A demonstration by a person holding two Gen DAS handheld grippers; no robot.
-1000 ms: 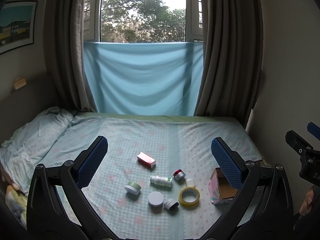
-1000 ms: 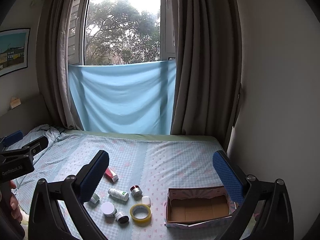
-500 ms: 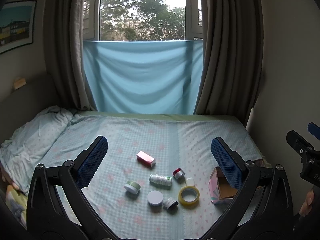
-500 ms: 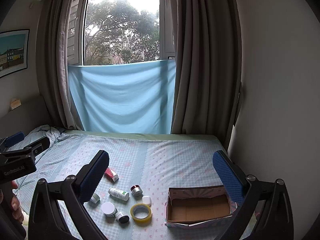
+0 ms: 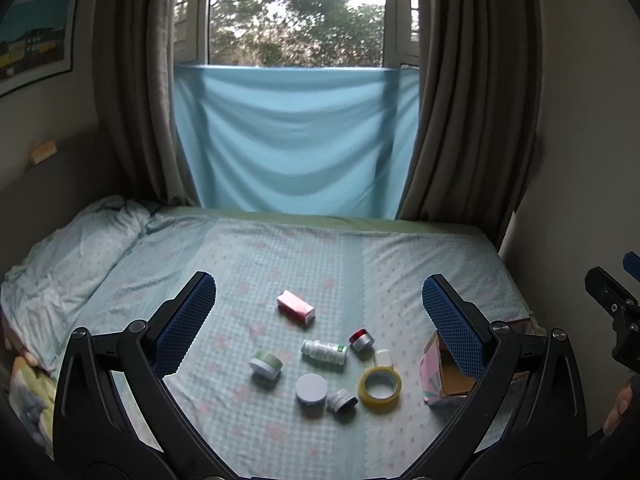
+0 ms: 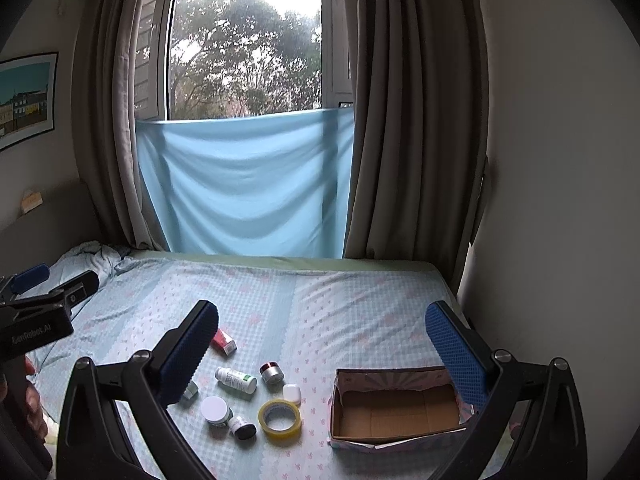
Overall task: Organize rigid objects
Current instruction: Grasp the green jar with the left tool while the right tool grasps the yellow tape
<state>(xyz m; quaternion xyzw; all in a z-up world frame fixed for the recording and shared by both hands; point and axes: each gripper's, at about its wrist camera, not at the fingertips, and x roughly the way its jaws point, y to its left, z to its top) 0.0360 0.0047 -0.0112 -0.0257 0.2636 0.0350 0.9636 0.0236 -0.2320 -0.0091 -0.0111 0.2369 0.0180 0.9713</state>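
On the bed (image 5: 304, 248), covered by a pale blue checked sheet, a small group of hard things lies near the front. There is a pink carton (image 5: 296, 307) farthest away, a white bottle (image 5: 324, 351) lying on its side, a small jar with red lid (image 5: 361, 339), a green-banded jar (image 5: 265, 364), a round white lid (image 5: 311, 388), a small dark-capped jar (image 5: 341, 400) and a yellow tape roll (image 5: 379, 384). To the right of them stands an open cardboard box (image 6: 396, 406), brown inside, with nothing in it. The left tongs (image 5: 320, 312) and the right tongs (image 6: 322, 340) are both spread wide above the bed and pinch nothing.
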